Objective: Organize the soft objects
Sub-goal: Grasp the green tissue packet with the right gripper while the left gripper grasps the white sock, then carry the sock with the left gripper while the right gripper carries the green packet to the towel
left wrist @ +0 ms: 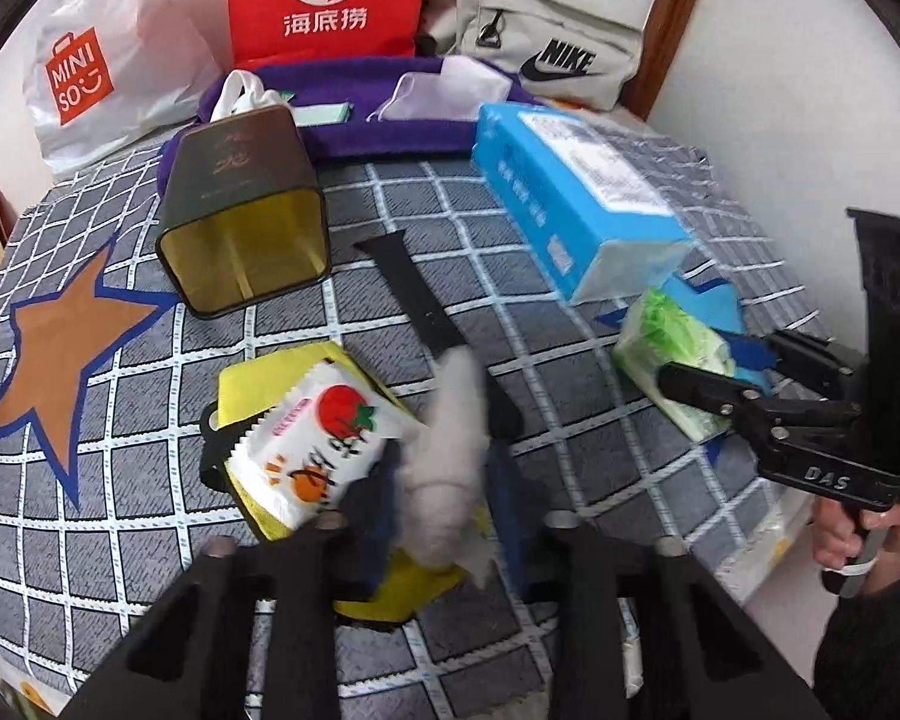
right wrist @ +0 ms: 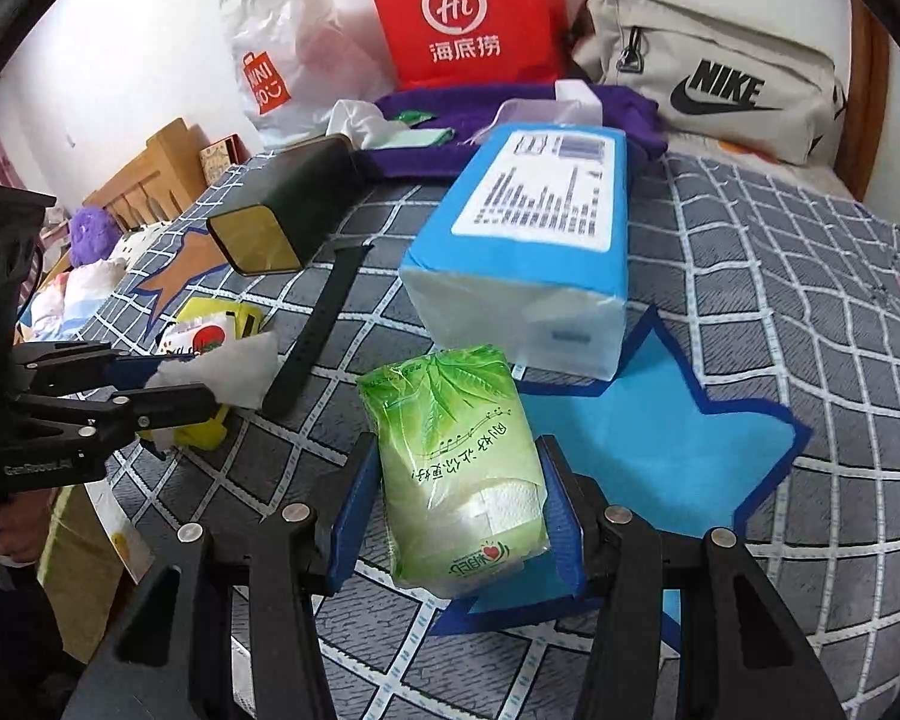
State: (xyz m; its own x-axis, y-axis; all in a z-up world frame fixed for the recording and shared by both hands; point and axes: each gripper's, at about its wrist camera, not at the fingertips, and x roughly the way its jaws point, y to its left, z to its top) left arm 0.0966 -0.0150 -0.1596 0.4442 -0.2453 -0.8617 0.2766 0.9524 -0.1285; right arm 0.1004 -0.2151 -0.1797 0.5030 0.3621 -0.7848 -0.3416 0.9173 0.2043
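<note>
Left tongs (left wrist: 444,516) grip a white tissue (left wrist: 453,456): the wad is pinched between the blue pads, blurred in the left wrist view; the right wrist view shows the same tongs (right wrist: 204,384) closed on the white sheet (right wrist: 234,369). Beneath them lies a white snack packet with a tomato print (left wrist: 315,441) on a yellow pouch (left wrist: 270,378), both on the bed's grey checked cover (left wrist: 120,534).

Right tongs (right wrist: 459,516) straddle a green tissue pack (right wrist: 456,468); both blue pads (right wrist: 354,516) sit at its sides, the right pad pressed against the wrapper, the left seemingly just touching. Grip looks closed on the pack. The pack rests partly on a blue star patch (right wrist: 660,456) of the cover.

Just behind the pack, a large blue tissue package (right wrist: 528,240) lies on its side. A black watch strap (right wrist: 324,324) lies between the pack and the left tongs. A dark square tin (left wrist: 246,210), open end toward the camera, lies tipped on the cover, near an orange star patch (left wrist: 60,348).

Along the wall: Miniso plastic bag (left wrist: 90,66), red Haidilao paper bag (left wrist: 327,0), beige Nike bag (right wrist: 714,78), with a purple cloth (left wrist: 384,126) in front of them.
</note>
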